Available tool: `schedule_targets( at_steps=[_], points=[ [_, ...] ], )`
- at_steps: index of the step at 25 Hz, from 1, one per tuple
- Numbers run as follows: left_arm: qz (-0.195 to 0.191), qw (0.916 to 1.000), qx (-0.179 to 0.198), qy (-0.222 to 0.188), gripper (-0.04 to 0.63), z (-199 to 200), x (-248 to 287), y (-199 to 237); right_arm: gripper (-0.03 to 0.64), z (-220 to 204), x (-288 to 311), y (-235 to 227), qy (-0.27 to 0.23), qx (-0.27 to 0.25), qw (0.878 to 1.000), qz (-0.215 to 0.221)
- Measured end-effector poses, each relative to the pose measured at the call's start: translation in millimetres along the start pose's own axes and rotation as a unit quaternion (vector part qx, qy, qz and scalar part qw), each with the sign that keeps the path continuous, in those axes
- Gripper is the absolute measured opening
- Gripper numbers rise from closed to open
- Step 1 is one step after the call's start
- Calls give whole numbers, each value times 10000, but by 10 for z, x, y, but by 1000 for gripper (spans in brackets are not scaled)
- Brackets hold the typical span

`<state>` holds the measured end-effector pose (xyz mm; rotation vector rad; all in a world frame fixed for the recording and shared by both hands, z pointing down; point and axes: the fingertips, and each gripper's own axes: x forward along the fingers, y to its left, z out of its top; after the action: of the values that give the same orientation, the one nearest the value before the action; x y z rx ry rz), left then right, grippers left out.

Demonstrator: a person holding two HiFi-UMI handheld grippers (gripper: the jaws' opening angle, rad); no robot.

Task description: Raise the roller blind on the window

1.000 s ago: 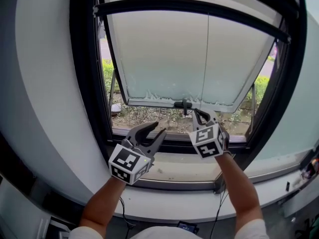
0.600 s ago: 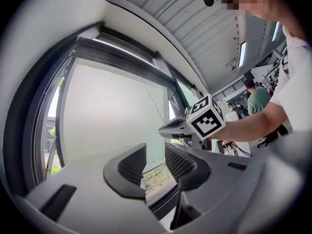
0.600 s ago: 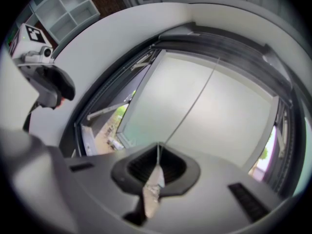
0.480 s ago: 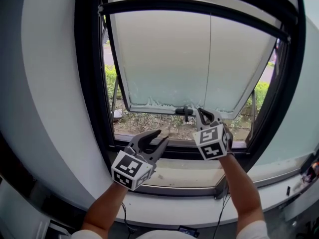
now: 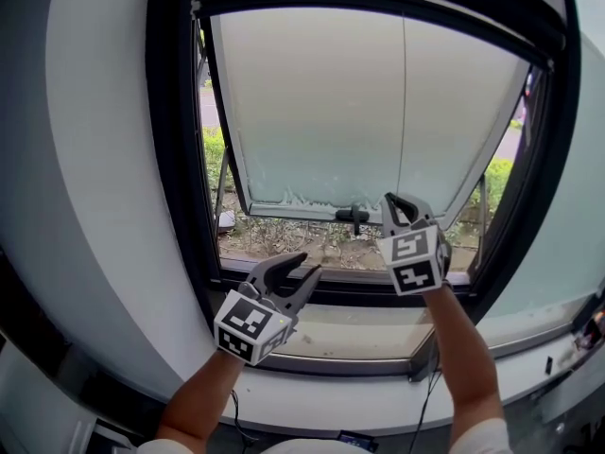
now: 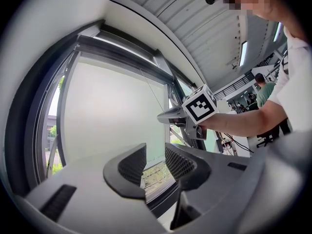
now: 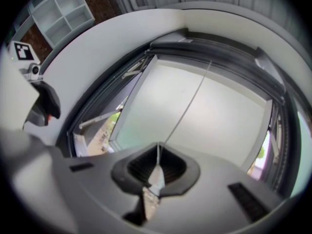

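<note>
Blind [image 5: 321,112] covers most of the window, its bottom edge a bit above the sill. Right gripper [image 5: 399,200] is clamped tight on the cord [image 5: 405,112] right at that edge. Left gripper [image 5: 307,265] sits half-open and empty, lower down. Looks like the raising step, so next I'd guess work the cord steadily without letting it slip.

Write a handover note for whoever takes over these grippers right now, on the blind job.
Right tongs: shut on the cord, low in front of the window.
Left tongs: open, empty, over the sill.
Cord: runs straight from the right tongs up to the window's top.
Done: cord gripped.
Left: work the cord until the blind is up. I can't tell how far up it is now.
</note>
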<state>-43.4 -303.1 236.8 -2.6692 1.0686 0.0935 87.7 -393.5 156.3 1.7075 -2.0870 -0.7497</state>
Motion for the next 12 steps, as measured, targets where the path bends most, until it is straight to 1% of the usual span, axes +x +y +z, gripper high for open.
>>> schedule_targets(
  at_steps=[12],
  points=[
    [-6, 10000, -53, -70, 140, 40, -47, -24, 25, 185, -21, -80, -122, -84, 9999, -58]
  ],
)
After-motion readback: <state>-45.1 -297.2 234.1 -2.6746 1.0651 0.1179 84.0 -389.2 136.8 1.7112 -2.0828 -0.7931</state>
